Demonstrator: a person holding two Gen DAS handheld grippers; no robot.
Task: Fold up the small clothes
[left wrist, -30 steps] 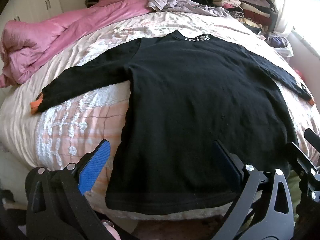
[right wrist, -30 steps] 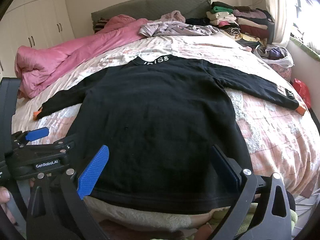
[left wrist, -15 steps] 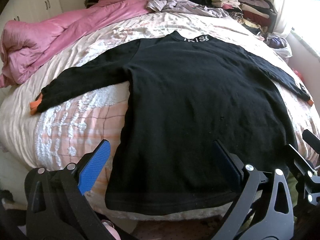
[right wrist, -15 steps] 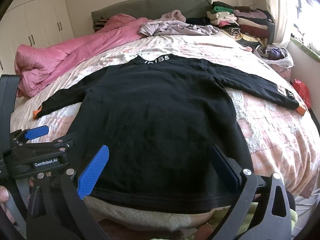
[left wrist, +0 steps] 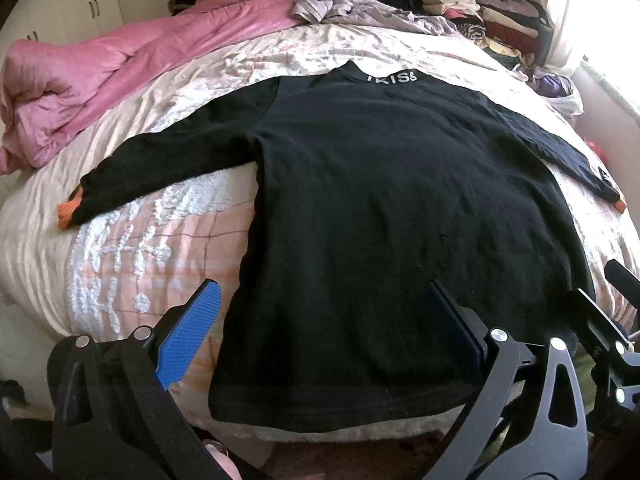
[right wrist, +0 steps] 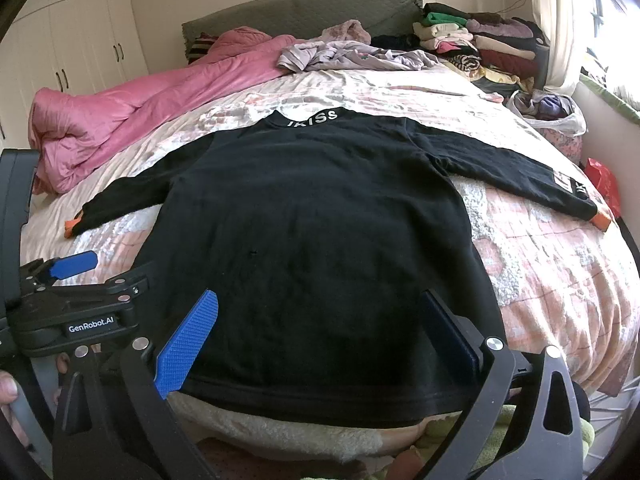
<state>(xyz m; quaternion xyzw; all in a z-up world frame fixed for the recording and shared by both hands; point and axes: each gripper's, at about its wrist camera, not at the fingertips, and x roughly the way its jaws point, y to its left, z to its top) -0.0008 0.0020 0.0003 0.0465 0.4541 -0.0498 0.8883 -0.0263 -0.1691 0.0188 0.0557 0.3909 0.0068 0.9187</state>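
Both mounted low at the foot of the bed (left wrist: 132, 248), facing along it toward the headboard (right wrist: 304, 12). Left wrist view set slightly higher and further left, angled down more steeply; right wrist view lower, perhaps a little further back. Shared across both: black sweater (left wrist: 400, 200) (right wrist: 312, 216), pink duvet (left wrist: 120, 64) (right wrist: 132, 108), stacked clothes (right wrist: 480, 44). Left hand-held gripper (right wrist: 76, 280) caught at the right view's left edge.

A sweater (left wrist: 380, 208) lies flat across the bed (left wrist: 160, 240), hem at the near edge, collar toward the headboard (right wrist: 300, 12), sleeves spread toward the left and right edges. A quilt (left wrist: 120, 64) is bunched along the far left edge; stacked clothes (right wrist: 480, 48) fill the far right corner.
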